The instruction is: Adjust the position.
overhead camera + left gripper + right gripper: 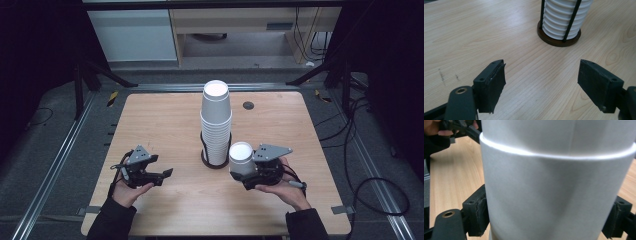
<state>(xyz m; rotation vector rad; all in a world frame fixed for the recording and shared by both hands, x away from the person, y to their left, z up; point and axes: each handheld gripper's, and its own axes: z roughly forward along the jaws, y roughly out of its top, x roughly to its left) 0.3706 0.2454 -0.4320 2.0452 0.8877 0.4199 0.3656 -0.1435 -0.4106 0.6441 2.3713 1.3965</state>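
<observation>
White paper gives under the right gripper: its jaws are clenched on a cup held upright just beside the stack, and the right gripper view shows the cup's wall dented between the two pads. What looks like a second rim line crosses that wall high up, so it is possible that two cups came away nested; I cannot tell for sure. The stack stands in a dark wire holder near the middle of the table, and the held cup hangs at the holder's right side, close to it. The left gripper rests apart on the left, jaws released with nothing between them, pointed toward the holder's base. The step in hand seems to be carrying the pulled cup off and setting it down. To do it well, keep the squeeze no harder than it is now, since the paper already buckles and more force would crease the cup or pop it out. Move it away from the stack before lowering, so the base does not catch the holder's ring or its wires. Bring it down level onto bare wood, let the bottom sit flat, then ease the jaws apart and draw back along their own line. If two cups are nested, the free left gripper could pinch the lower one.
</observation>
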